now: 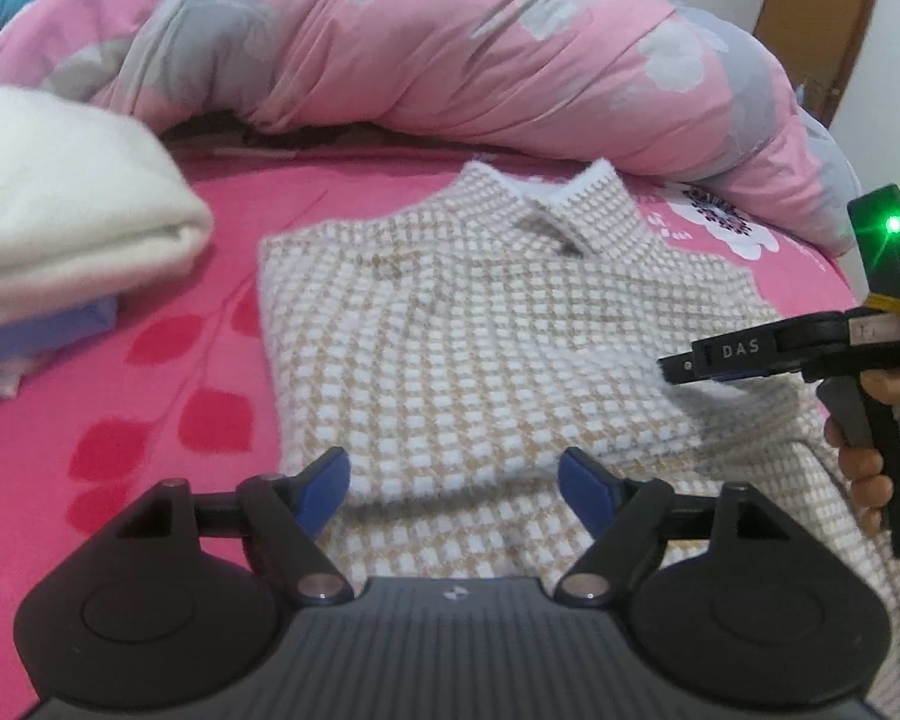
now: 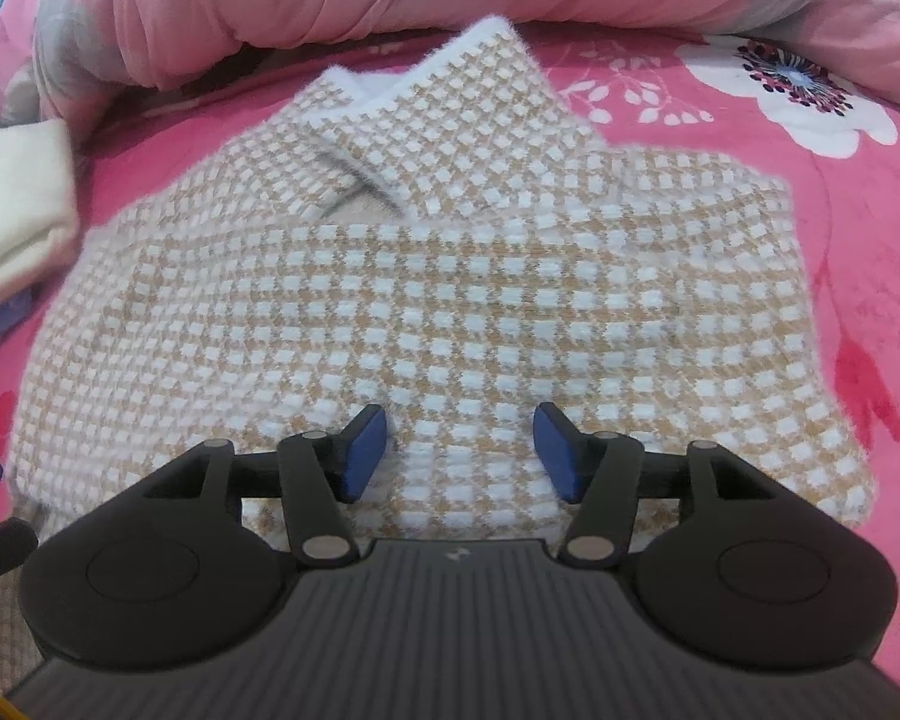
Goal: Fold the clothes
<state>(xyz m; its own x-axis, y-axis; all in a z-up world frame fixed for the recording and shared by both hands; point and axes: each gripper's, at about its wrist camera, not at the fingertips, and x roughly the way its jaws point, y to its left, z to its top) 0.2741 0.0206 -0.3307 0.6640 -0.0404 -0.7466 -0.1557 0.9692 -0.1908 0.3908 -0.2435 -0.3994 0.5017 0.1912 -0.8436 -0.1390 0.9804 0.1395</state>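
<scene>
Fuzzy tan-and-white checked sweater (image 1: 480, 348) lies mid frame on pink flowered bed (image 1: 168, 420), sides tucked in, half folded. Left hand-held gripper (image 1: 455, 480) open, empty, above lower fold. Right hand-held gripper (image 2: 461, 450) open, nothing pinched. Probably ready for next fold.

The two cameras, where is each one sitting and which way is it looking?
Left wrist view: sits on the left gripper, looking forward and down at the fluffy beige-and-white checked sweater on the pink flowered bedsheet; the right gripper and a hand show.
Right wrist view: sits on the right gripper, looking down over the sweater; only its own open blue-padded fingers show.
Both share the sweater, bedsheet, rolled pink quilt and folded cream cloth.
</scene>
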